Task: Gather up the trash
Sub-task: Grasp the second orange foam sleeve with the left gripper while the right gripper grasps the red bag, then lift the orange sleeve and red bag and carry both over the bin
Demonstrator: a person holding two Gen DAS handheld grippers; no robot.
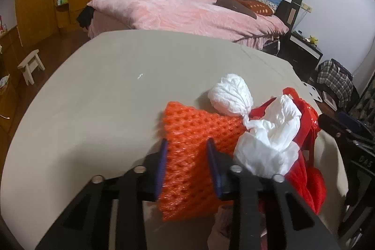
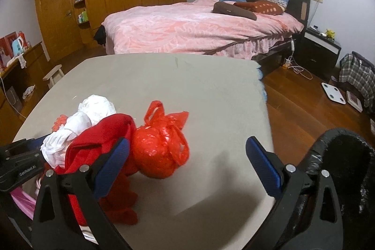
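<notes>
A pile of rubbish sits near the front right corner of a beige cloth-covered table (image 1: pixel 105 76) in a bedroom, where the left gripper (image 1: pixel 187 151) has its blue pads pressed into both sides of an orange foam mesh fruit sleeve (image 1: pixel 189 132), the soft netting bulging between them. Just beside the sleeve lie two knotted white plastic bags (image 1: pixel 264 132), touching it and resting against a crumpled red cloth (image 2: pixel 105 132). The right gripper (image 2: pixel 187 151) hangs with its jaws spread wide and nothing in them, over a tied red plastic bag with looped handles (image 2: pixel 161 144) that lies by the table's right edge. A bin lined with black plastic (image 2: pixel 346 170) stands off that edge, apparently open at the top, though only its rim shows. To do this pick well, the left grip should stay firm but not crushing, and the sleeve wants lifting straight up so it peels clear of the white bags rather than dragging them; the red bag is best taken by its knot or handles
</notes>
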